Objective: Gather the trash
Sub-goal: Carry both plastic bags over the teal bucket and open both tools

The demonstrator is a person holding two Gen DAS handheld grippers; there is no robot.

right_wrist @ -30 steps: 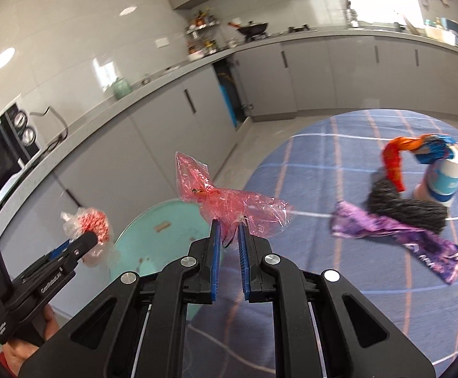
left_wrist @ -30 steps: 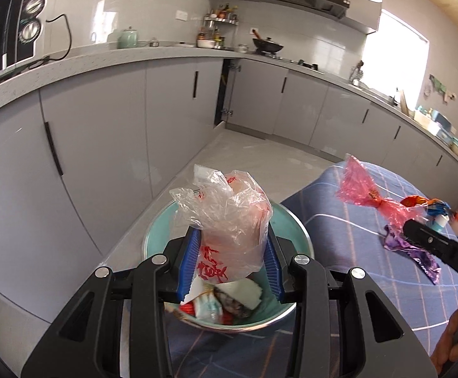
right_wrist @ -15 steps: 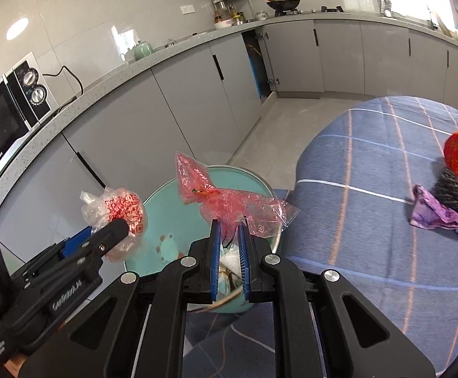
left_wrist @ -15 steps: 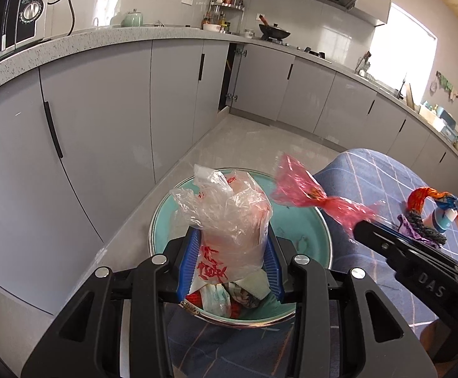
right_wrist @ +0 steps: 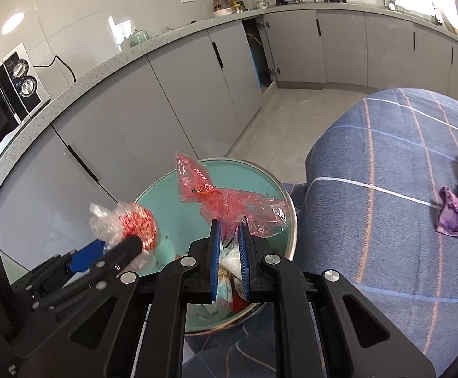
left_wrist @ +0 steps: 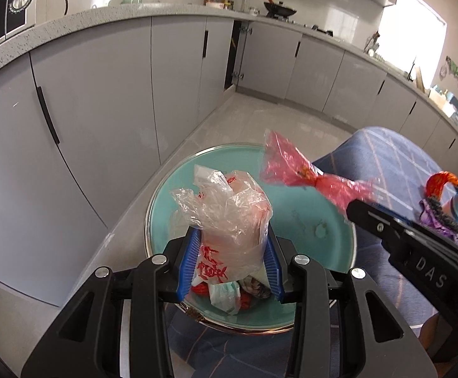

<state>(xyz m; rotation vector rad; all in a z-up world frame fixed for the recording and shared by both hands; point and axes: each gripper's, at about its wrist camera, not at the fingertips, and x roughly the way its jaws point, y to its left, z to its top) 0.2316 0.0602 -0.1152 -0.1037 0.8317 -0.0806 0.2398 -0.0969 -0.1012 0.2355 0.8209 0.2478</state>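
My left gripper (left_wrist: 230, 244) is shut on a crumpled clear plastic bag with red print (left_wrist: 229, 217), held above the teal bin (left_wrist: 323, 220). In the right wrist view that bag (right_wrist: 128, 223) shows at the left, over the teal bin's (right_wrist: 172, 201) near-left rim. My right gripper (right_wrist: 229, 226) is shut on a pink translucent wrapper (right_wrist: 225, 198), also over the bin's mouth. That pink wrapper (left_wrist: 295, 170) hangs at the right in the left wrist view, with the right gripper (left_wrist: 355, 204) behind it. Several pieces of trash (left_wrist: 229, 293) lie in the bin's bottom.
A table with a blue checked cloth (right_wrist: 386, 189) stands right of the bin. A purple wrapper (right_wrist: 455, 217), a dark scrubber (left_wrist: 443, 217) and a bottle with a red-orange cloth (left_wrist: 449, 186) lie on it. Grey kitchen cabinets (left_wrist: 102, 110) run behind, with a microwave (right_wrist: 5, 107) on the counter.
Both grippers have moved down and toward the bin. The pink wrapper has come from above the table to above the bin's mouth. Both grips are unchanged.
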